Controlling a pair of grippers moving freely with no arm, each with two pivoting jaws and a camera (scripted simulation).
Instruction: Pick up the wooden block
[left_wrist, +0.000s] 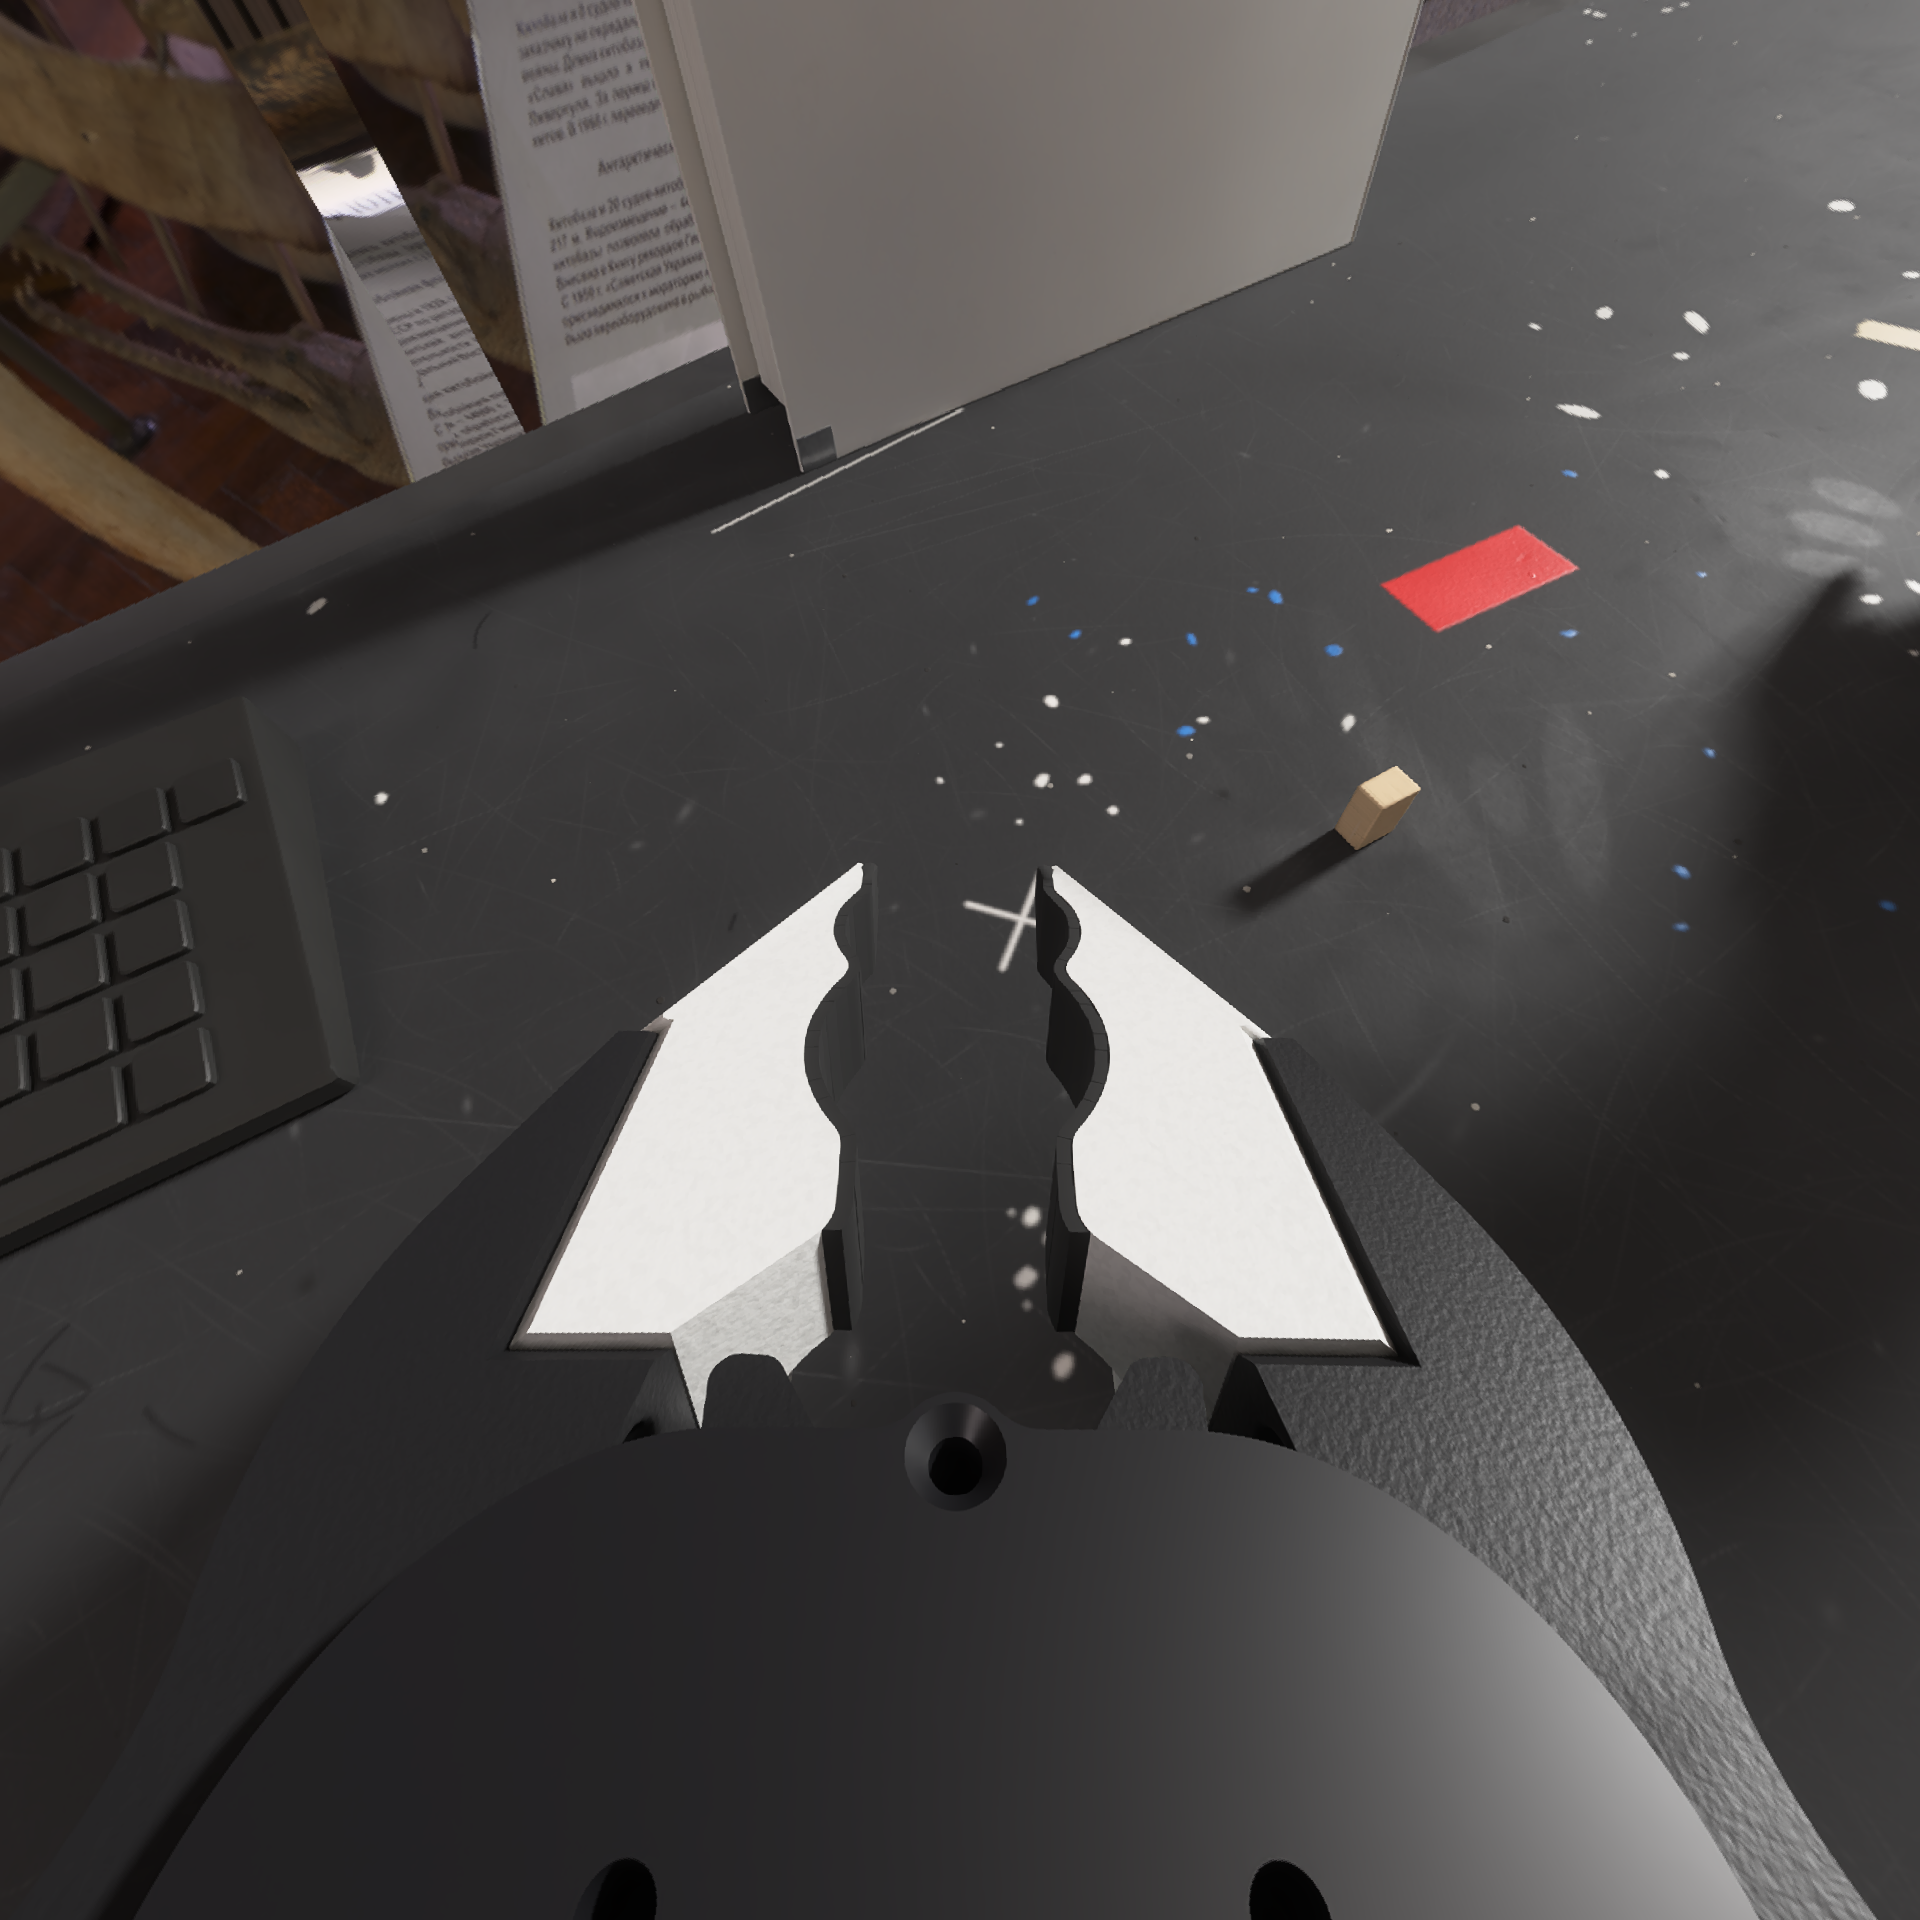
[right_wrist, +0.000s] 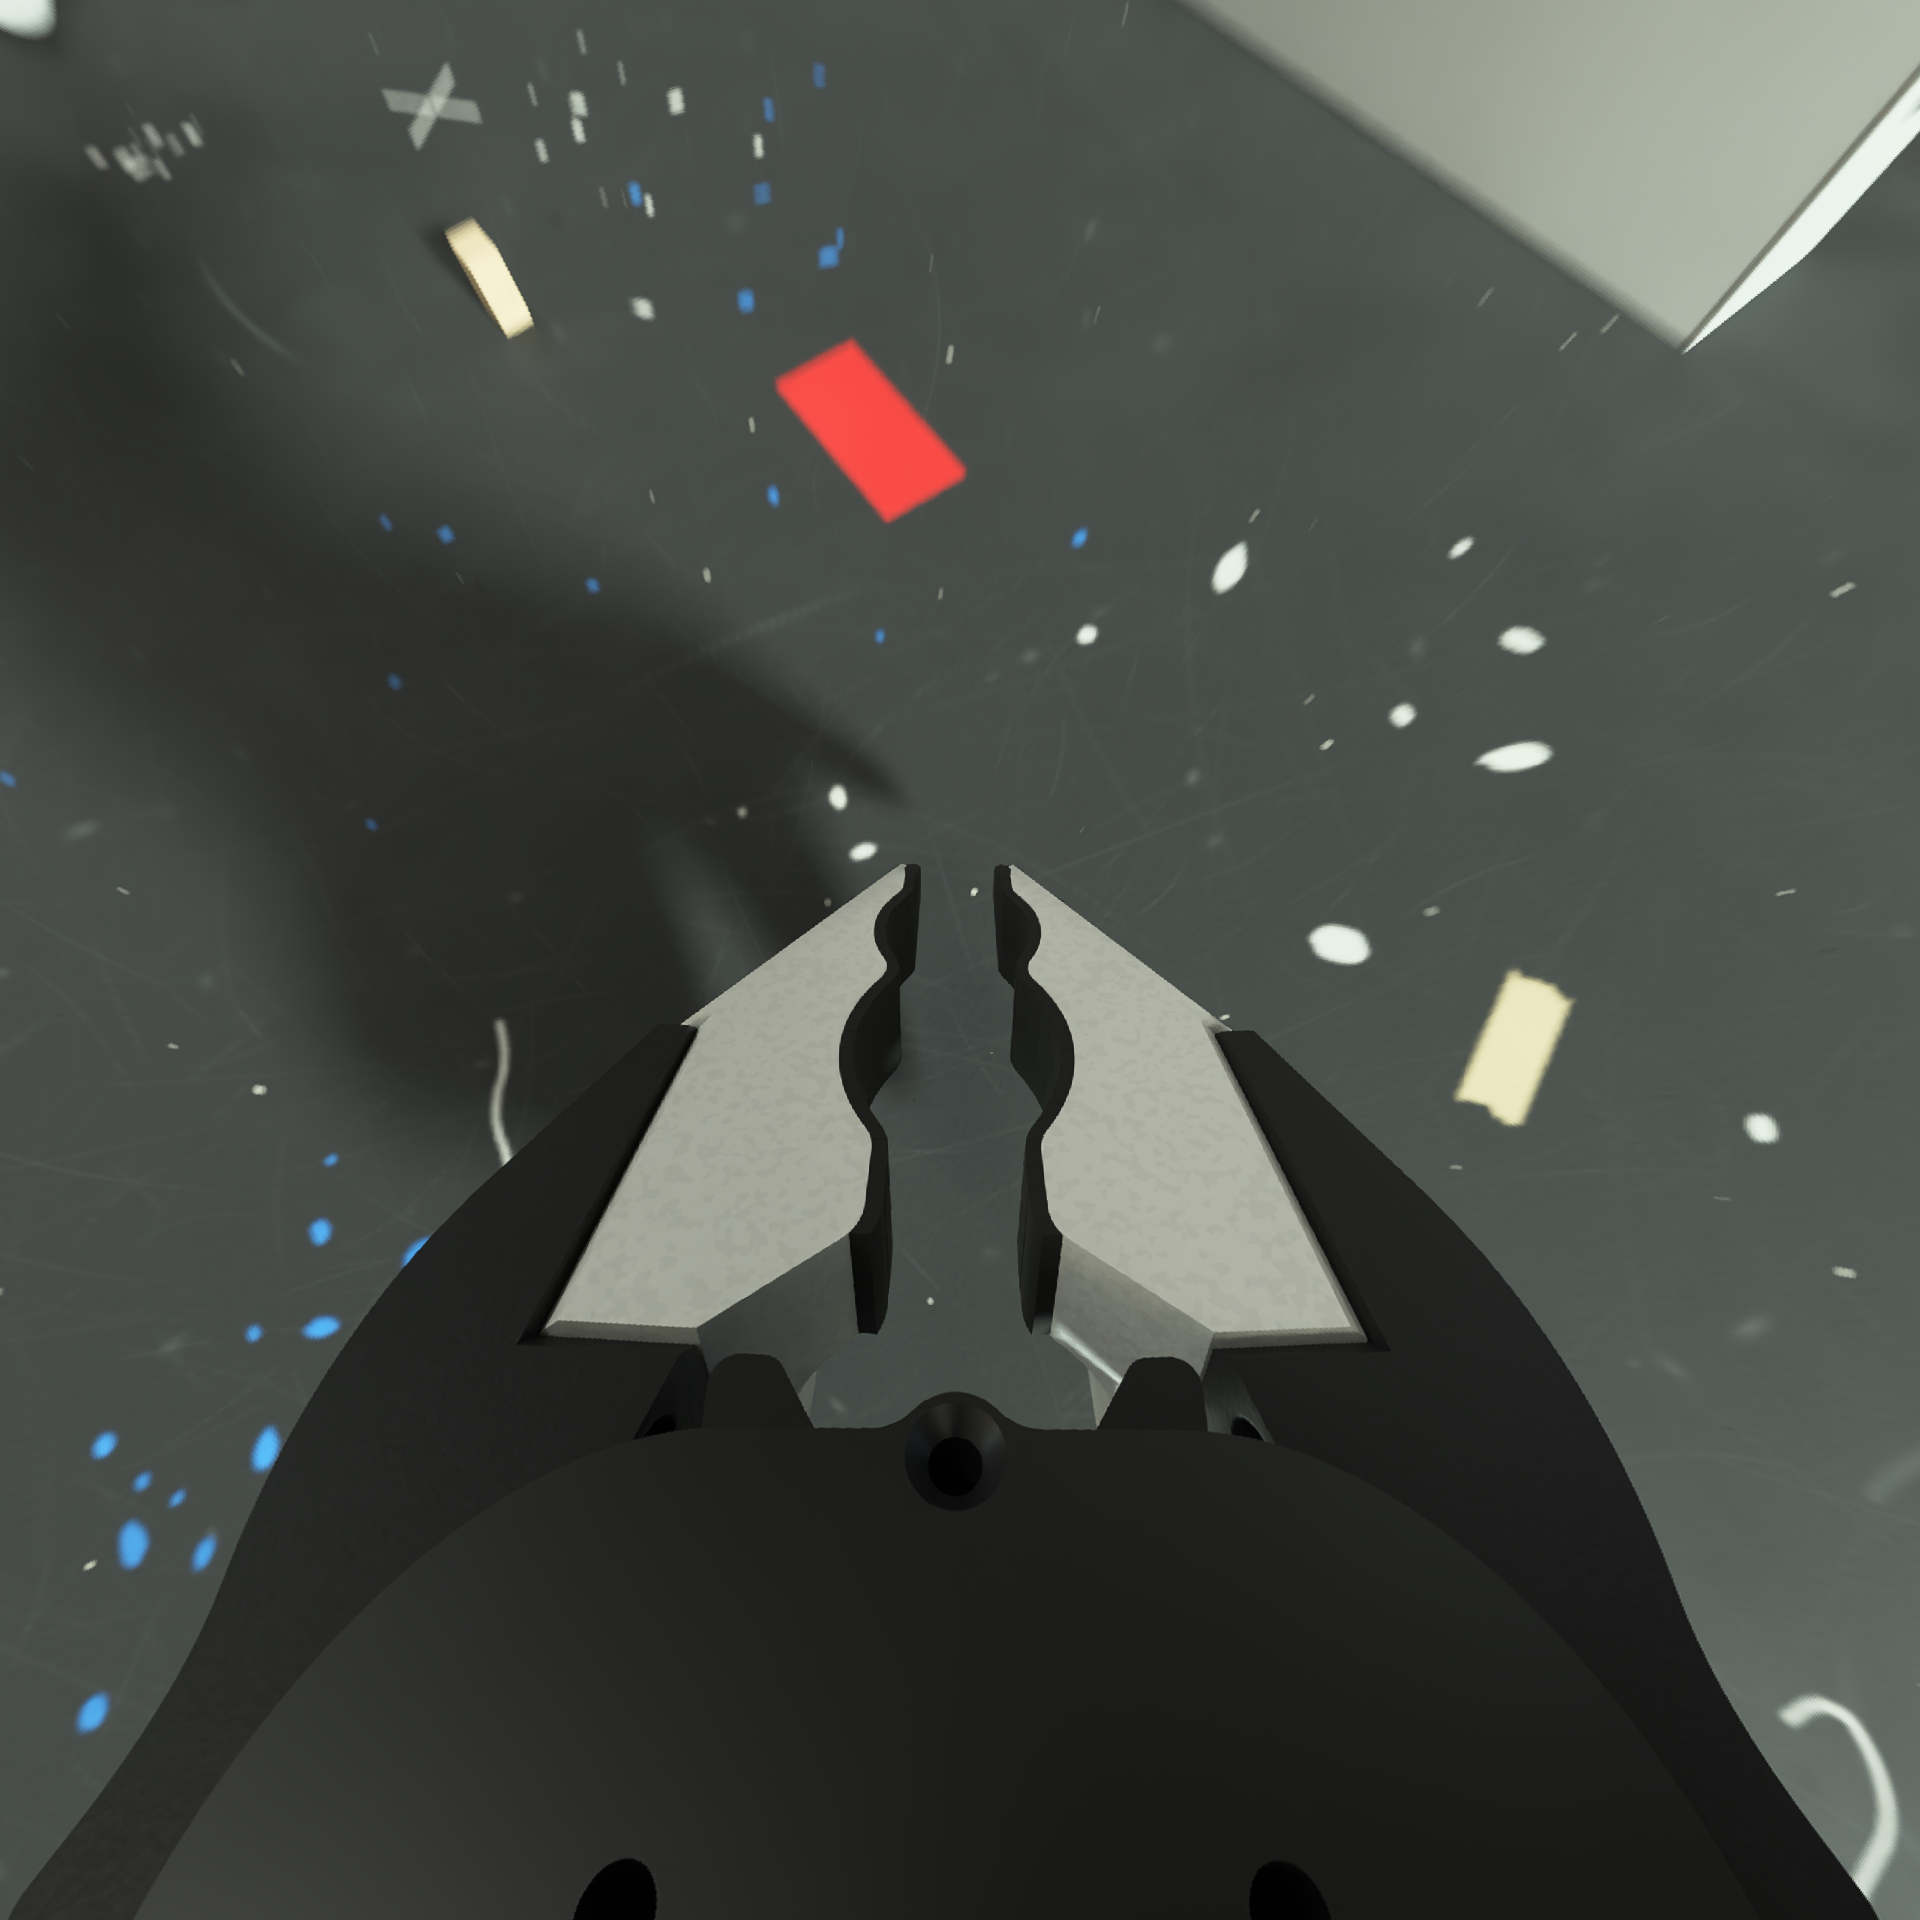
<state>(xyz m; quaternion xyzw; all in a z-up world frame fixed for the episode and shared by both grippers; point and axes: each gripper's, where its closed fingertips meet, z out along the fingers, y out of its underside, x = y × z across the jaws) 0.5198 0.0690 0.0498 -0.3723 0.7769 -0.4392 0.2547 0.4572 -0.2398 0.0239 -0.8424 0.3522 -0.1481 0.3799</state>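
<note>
A small pale wooden block (left_wrist: 1378, 806) stands on the dark speckled table, ahead and to the right of my left gripper (left_wrist: 954, 881). That gripper is open and empty, hovering above a white chalk cross (left_wrist: 1006, 918). The block also shows in the right wrist view (right_wrist: 488, 276), far ahead to the upper left of my right gripper (right_wrist: 956, 879). The right gripper is open with a narrow gap and empty, above bare table.
A red rectangle (left_wrist: 1477, 575) lies flat on the table beyond the block; it also shows in the right wrist view (right_wrist: 871, 428). A grey-white box (left_wrist: 1039, 208) stands at the back. A dark keypad (left_wrist: 135, 935) lies at left. A tan tape strip (right_wrist: 1513, 1047) lies at right.
</note>
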